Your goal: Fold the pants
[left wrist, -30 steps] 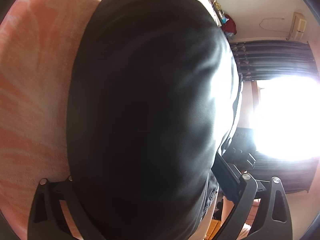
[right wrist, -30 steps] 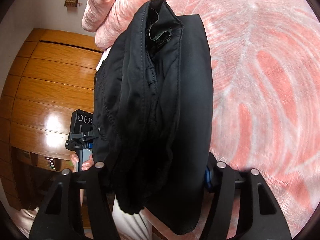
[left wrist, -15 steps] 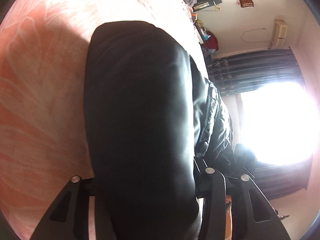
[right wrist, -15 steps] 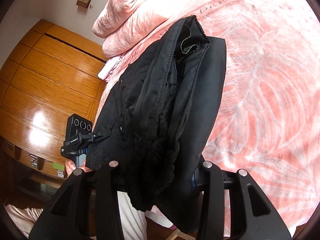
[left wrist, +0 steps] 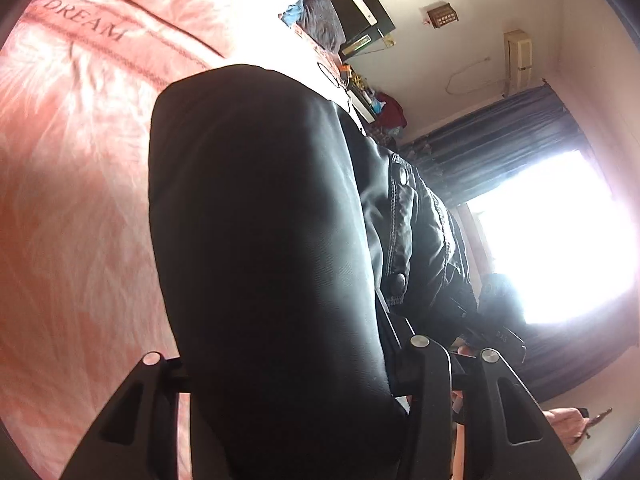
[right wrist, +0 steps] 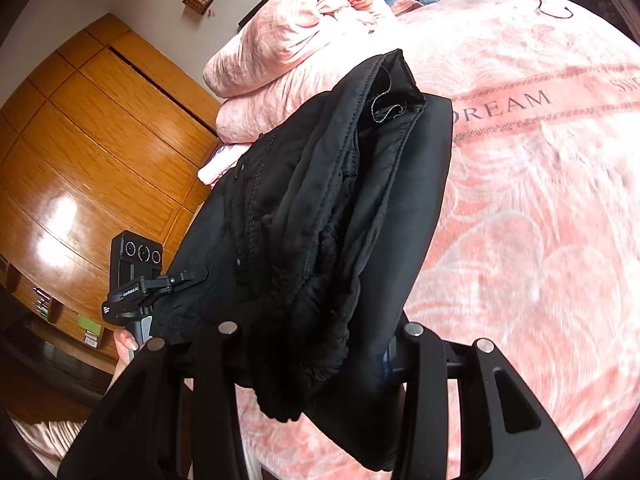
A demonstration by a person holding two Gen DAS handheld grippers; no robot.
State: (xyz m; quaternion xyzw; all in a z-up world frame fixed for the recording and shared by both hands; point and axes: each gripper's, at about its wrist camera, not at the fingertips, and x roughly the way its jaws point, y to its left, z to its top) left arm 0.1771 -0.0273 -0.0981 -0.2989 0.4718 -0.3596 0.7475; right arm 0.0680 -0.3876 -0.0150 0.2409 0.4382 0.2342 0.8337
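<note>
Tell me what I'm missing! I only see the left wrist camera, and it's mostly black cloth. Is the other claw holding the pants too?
Observer: Yes. The right claw has just been closing and is shut on the black pants, a thick folded bundle.
Operator: Where's my left claw?
Observer: The left claw, which also just closed on the pants, pinches the bundle's opposite edge; a hand holds its handle.
Operator: What's behind it?
Observer: A shiny wooden wardrobe.
</note>
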